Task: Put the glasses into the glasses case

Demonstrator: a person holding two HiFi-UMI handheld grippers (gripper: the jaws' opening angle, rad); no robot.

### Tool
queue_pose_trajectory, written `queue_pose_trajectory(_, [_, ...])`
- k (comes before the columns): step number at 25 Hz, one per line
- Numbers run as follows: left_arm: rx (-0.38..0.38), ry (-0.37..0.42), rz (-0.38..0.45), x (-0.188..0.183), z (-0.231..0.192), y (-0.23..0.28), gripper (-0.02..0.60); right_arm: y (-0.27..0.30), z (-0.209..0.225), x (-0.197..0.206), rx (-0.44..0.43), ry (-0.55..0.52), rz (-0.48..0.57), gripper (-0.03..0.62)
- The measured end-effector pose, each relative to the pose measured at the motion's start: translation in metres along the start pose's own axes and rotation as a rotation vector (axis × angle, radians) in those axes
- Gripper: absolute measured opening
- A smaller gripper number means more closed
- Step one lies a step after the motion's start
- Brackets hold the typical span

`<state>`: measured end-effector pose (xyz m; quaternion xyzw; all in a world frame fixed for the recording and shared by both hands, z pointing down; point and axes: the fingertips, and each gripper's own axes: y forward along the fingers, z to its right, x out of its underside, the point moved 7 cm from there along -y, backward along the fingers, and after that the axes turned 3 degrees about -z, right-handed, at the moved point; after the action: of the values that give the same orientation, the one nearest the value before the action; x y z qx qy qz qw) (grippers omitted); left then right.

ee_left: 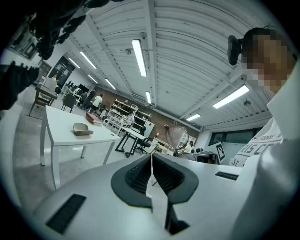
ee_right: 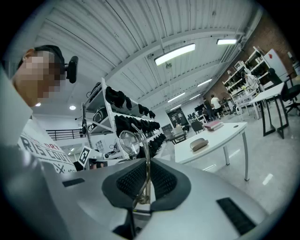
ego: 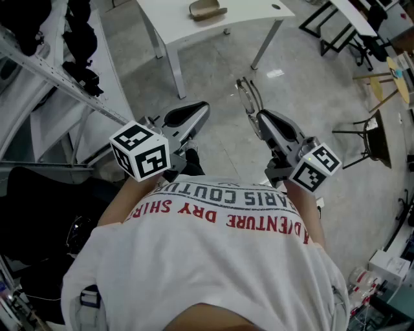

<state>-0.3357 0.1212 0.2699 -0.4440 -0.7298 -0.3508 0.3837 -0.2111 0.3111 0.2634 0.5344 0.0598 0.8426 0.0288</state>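
The wire-framed glasses [ego: 248,97] stick out from my right gripper [ego: 264,119], which is shut on one of their thin metal arms. In the right gripper view the lens [ee_right: 129,141] stands above the pads and the arm runs down between them. My left gripper [ego: 196,112] is held beside it at the same height, shut with nothing in it [ee_left: 151,157]. From the left gripper view the glasses [ee_left: 177,138] show to the right. The tan glasses case [ego: 207,9] lies on a white table [ego: 174,22] some way ahead, also seen as the case [ee_left: 83,130] and the case [ee_right: 198,144].
A white rack [ego: 58,84] with dark items stands at the left. Black-framed desks and a chair [ego: 372,139] stand at the right. Bare grey floor [ego: 220,71] lies between me and the white table. A red book [ee_right: 213,124] lies on the table's far end.
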Motion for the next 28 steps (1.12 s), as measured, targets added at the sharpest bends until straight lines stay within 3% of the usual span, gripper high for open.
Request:
queue_pose_trajectory(12, [0.006,0.035,-0.012,-0.002,0.012,0.010,0.029,-0.015,0.004,0.000,0.041,-0.034,0.022,0.037])
queue_pose_trajectory(21, [0.006,0.019,-0.028,-0.015,-0.020,0.037,0.029,0.004,0.041,-0.013,0.064,-0.021,0.018,0.037])
queue_pose_trajectory(28, [-0.007,-0.010,-0.043,-0.046,-0.074,0.078,0.029,0.049,0.095,-0.038,0.068,0.005,-0.004,0.037])
